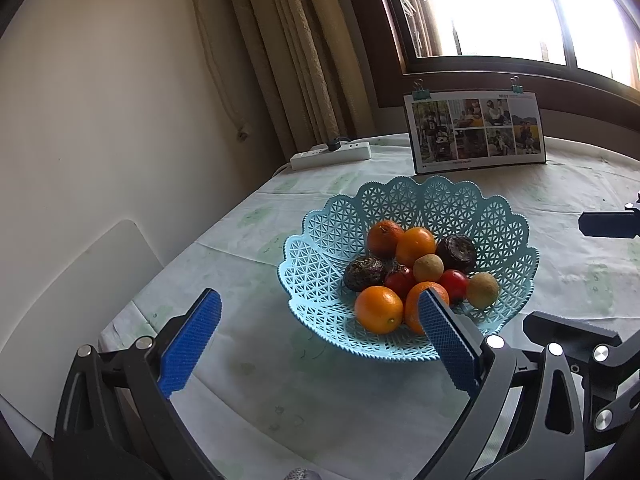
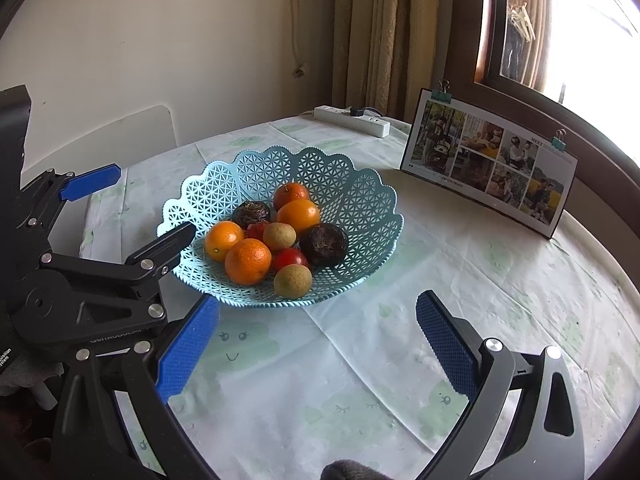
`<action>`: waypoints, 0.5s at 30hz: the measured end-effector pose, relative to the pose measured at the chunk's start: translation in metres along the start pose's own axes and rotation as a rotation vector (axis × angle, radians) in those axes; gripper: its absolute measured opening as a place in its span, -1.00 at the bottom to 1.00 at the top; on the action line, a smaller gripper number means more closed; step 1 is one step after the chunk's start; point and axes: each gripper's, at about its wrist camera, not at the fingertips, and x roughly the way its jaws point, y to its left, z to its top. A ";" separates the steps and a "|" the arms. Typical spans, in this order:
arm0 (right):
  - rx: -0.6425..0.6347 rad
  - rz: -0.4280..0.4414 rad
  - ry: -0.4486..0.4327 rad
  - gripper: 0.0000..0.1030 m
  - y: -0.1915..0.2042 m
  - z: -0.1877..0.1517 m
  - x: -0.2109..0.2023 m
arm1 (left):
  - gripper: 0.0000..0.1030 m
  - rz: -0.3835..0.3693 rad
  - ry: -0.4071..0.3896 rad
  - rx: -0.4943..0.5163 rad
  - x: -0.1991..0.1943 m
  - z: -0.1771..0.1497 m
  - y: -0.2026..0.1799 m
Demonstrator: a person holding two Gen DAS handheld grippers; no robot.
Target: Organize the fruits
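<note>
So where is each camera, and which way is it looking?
Left wrist: sits on the left gripper, looking along its open fingers at the basket; the right gripper's fingertip shows at the edge.
Right wrist: sits on the right gripper, facing the basket; the left gripper shows.
Shared: basket, photo card, power strip.

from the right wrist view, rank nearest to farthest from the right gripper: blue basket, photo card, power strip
1. blue basket, just ahead of the right gripper, slightly left, holding the fruit.
2. photo card, standing farther back on the right.
3. power strip, at the table's far edge by the curtain.
</note>
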 end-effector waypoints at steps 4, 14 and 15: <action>0.005 0.002 -0.001 0.90 0.000 0.000 0.000 | 0.94 0.001 0.001 0.000 0.000 0.000 0.000; 0.002 0.004 -0.003 0.90 0.002 -0.001 -0.002 | 0.94 0.002 0.000 -0.002 0.000 0.000 0.000; 0.001 0.002 -0.004 0.90 0.002 -0.001 -0.002 | 0.94 0.002 0.000 -0.002 0.000 0.000 0.000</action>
